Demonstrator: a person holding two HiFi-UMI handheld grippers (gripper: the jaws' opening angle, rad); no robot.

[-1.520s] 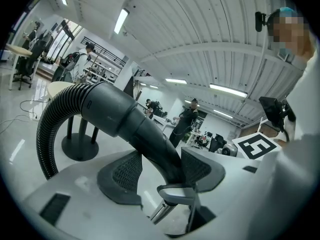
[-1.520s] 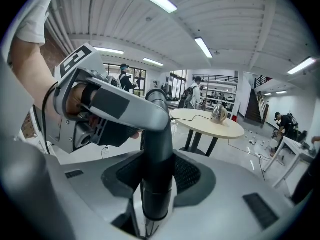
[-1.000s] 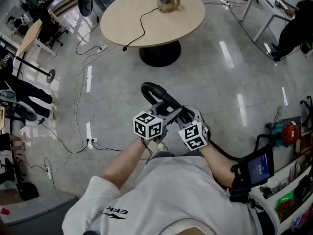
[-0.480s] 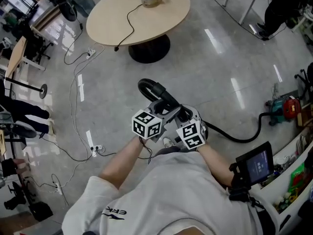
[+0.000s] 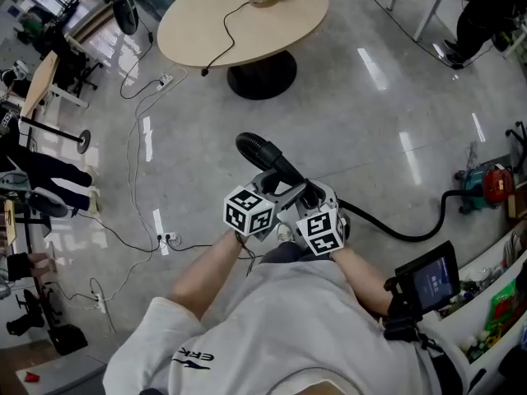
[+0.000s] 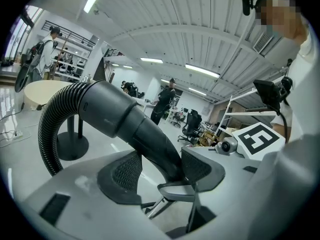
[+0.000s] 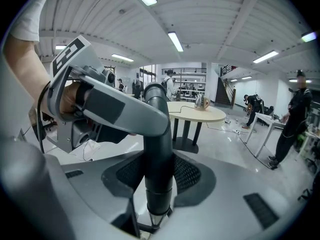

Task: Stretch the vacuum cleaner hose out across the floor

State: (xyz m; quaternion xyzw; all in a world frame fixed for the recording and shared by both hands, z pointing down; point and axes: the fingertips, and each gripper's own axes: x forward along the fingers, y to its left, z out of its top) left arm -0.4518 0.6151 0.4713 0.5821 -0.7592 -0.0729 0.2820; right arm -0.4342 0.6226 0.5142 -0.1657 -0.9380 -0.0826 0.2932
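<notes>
Clamping the left gripper (image 6: pixel 165 166) and right gripper (image 7: pixel 159 174) side by side on the vacuum cleaner hose's (image 5: pixel 265 155) rigid black end, we hold it above the floor (image 5: pixel 370 138) while its length trails right toward a red machine (image 5: pixel 487 183).

The hose (image 6: pixel 46 129) is formed of matt black plastic, ribbed, then smooth at its end. The floor (image 5: pixel 370 130) is finished glossy grey. The bench (image 5: pixel 280 31) is topped in pale matt wood.
</notes>
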